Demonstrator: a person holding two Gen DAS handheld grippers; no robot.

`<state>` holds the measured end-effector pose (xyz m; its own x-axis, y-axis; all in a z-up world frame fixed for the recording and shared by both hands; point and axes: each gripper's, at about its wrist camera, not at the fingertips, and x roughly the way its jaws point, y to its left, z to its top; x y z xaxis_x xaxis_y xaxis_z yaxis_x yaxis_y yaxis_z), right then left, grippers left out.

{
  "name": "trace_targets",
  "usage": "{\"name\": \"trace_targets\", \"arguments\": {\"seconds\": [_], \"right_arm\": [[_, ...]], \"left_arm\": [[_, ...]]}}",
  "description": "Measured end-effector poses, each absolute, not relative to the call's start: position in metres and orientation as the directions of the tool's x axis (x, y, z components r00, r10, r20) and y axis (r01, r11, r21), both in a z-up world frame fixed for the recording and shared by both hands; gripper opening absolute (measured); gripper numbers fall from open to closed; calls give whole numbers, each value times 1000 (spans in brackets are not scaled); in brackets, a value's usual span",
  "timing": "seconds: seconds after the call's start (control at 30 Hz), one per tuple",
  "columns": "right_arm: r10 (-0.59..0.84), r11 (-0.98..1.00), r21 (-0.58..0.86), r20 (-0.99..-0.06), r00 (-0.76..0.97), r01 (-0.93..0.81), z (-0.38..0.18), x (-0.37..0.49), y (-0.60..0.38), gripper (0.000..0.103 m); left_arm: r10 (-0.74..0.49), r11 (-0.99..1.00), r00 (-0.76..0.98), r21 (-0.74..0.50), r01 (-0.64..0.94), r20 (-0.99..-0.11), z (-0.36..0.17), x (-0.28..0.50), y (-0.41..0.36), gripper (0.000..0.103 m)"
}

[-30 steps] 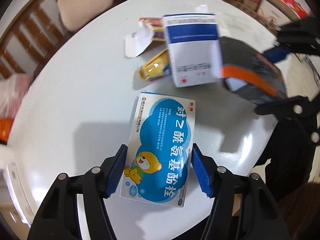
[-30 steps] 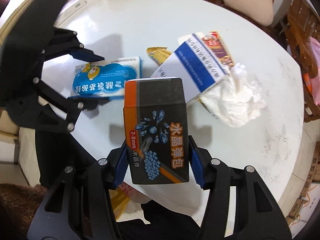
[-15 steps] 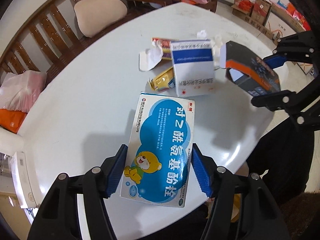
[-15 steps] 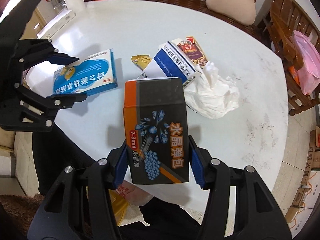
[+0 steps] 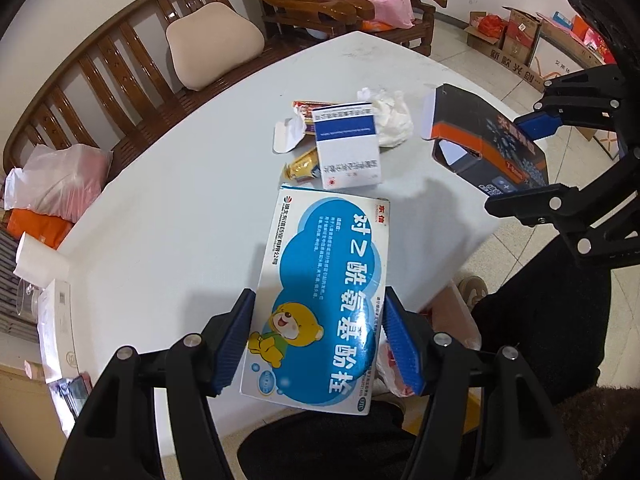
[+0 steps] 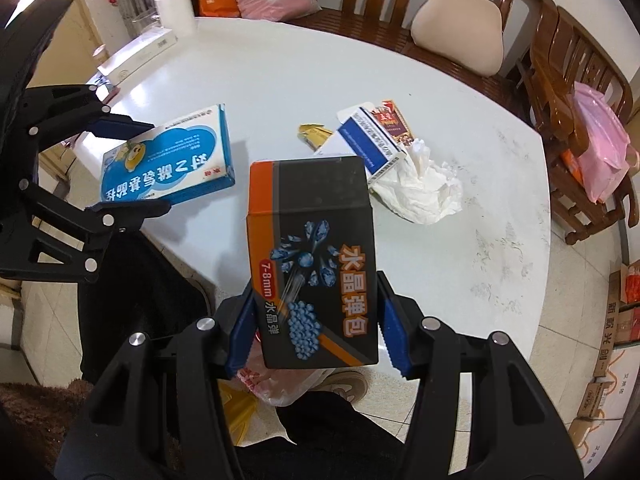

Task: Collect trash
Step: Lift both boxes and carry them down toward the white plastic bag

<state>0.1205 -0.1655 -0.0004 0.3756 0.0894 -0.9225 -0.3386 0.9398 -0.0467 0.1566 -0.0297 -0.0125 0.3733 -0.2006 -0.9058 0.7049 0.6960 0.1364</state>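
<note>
So the blue bear box (image 5: 320,304) clamped between the left jaws says 对乙酰氨基酚栓 in big white letters. The dark orange-edged box (image 6: 312,268) between the right jaws reads 水晶弹包 plus "7-8mm 水晶弹". The white-and-blue carton (image 5: 346,146) out past the jaws has print too tiny to read.

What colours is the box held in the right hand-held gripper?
The box is dark grey with orange edging and blue crystal-bead graphics, seen best in the right wrist view.
</note>
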Motion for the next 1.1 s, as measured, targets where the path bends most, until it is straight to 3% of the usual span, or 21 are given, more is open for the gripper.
{"name": "trace_targets", "arguments": {"seconds": [0.6,1.1], "right_arm": [[78,940,-67,-912,403,-334,-8,41,-154,54],[89,949,-25,-935,342,-316,-74,3,-148,54]], "left_arm": [[-258,685,367,99,722,-894,-21,86,-35,62],[-294,694,302,15,720,-907,-76,44,-30,62]]}}
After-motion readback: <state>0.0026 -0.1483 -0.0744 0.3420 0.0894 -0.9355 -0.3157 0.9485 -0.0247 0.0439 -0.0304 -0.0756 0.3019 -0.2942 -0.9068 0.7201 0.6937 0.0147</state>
